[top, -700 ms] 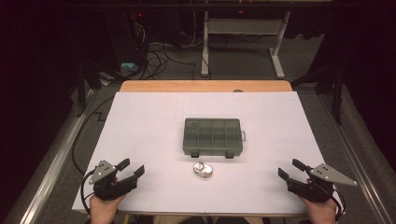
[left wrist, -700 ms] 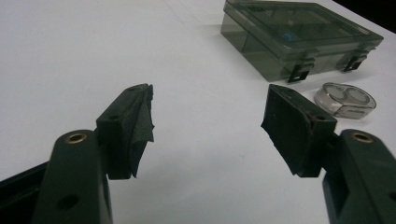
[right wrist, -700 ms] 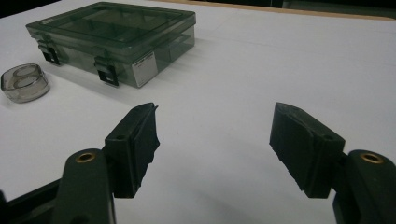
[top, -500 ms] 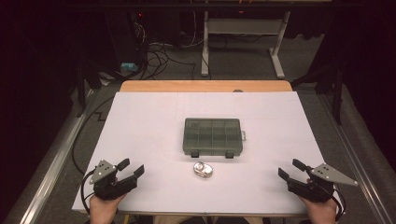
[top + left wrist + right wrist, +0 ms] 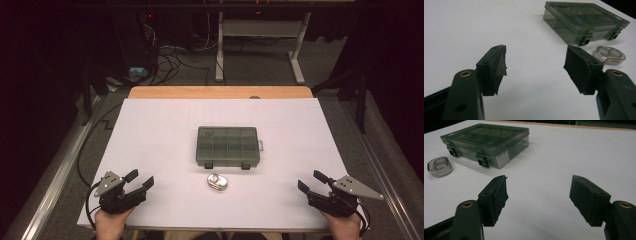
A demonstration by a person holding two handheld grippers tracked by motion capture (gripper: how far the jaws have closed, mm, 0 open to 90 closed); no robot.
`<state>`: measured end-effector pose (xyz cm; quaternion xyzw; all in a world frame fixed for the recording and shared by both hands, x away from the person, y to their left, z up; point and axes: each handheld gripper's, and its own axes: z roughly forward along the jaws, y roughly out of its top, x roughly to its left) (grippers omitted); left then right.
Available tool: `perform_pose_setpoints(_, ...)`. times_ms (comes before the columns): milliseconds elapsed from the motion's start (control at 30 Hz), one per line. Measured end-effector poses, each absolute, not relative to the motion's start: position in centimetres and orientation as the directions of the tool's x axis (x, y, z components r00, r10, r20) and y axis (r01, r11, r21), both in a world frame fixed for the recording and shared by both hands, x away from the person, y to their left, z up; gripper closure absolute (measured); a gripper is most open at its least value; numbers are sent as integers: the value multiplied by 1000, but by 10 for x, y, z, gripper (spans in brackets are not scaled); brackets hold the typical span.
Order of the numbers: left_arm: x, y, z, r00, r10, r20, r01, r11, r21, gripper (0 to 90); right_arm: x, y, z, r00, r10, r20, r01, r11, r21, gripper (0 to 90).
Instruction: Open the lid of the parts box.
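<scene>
Near front table edge (image 5: 200, 226): both hand-held grippers, jaws apart, box (image 5: 227, 145) mid-table.

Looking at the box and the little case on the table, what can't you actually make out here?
- Contents of the smoky translucent compartment box: dark tinted lid, all views.
- White label on its side: print too small, right gripper view.
- Small clear oval plastic case: too small in the high view; blurred in the left gripper view.

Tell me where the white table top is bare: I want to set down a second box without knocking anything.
The white table top is bare left and right of the compartment box, and behind it up to the wooden edge. It is crowded only in front of the box, where the small clear case lies. The left gripper and right gripper occupy the near corners.
</scene>
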<state>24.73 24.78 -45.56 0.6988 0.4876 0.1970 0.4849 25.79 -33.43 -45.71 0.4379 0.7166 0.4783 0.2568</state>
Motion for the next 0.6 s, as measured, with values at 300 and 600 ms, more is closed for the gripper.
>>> perform_pose_setpoints(300,247,249,-454,439,874,-206,478,-34,878,329,258,-335,-456,-486,871,68,373,137,918,304)
perform_pose_setpoints(600,248,245,-453,452,870,-197,464,-41,885,330,260,-333,-456,-497,866,61,356,139,924,315)
